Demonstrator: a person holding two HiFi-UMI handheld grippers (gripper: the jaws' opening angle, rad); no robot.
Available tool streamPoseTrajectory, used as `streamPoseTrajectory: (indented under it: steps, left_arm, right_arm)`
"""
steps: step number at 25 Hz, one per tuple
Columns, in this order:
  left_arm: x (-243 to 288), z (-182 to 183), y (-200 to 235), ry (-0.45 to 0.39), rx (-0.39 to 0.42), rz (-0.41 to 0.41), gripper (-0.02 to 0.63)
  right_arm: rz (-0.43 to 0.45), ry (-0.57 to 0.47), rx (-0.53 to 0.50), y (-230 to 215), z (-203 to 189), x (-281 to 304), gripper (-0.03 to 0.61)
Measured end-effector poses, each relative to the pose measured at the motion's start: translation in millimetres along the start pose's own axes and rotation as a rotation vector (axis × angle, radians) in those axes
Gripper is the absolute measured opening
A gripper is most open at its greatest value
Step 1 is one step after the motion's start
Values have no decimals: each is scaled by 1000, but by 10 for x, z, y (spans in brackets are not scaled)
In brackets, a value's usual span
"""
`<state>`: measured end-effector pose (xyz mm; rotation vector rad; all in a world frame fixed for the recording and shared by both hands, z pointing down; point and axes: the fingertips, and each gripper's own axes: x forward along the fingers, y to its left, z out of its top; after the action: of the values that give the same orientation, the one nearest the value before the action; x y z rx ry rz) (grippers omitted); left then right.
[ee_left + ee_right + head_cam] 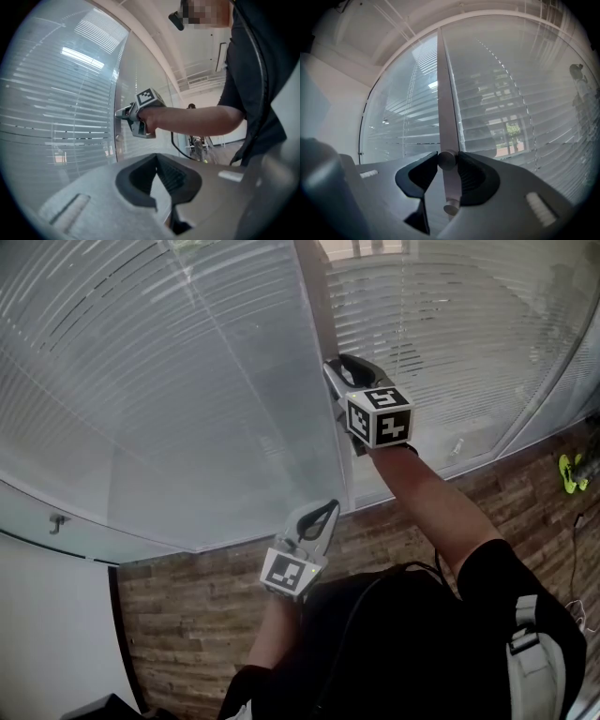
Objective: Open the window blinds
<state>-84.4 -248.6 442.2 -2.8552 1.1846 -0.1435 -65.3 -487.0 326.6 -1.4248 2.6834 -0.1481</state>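
Note:
Horizontal blinds hang behind two glass panes, one on the left (pixel 141 381) and one on the right (pixel 441 343), with slats that look mostly closed. A grey upright post (pixel 443 93) divides the panes. On it sits a small round knob (pixel 446 160), and my right gripper (pixel 446 161) is shut on that knob, pointing level at the post. A second knob (pixel 451 207) shows lower on the same post. In the head view the right gripper (pixel 337 367) hides the knob. My left gripper (pixel 323 512) hangs lower and nearer me, shut on nothing; from it I see the right gripper (pixel 119 112) at the post.
Wood-plank floor (pixel 187 615) runs along the foot of the glass. A small metal hook or handle (pixel 58 521) is on the left pane's lower rail. A yellow-green object (pixel 570 472) and a thin cable lie at the far right.

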Motion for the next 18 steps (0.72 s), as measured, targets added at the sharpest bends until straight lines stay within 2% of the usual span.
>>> streamPoseTrajectory:
  steps: [9, 12, 14, 18]
  left_arm:
    - [3, 56, -146, 17, 28, -13, 5]
    - [32, 120, -172, 12, 40, -22, 5]
    - [36, 124, -174, 14, 42, -25, 5]
    - [28, 99, -204, 21, 55, -40, 4]
  right_arm:
    - [21, -4, -11, -3, 39, -101, 146]
    - [50, -4, -69, 51, 57, -131, 206]
    - [57, -9, -186, 123, 98, -172, 223]
    - [70, -2, -571, 317, 207, -269, 242]
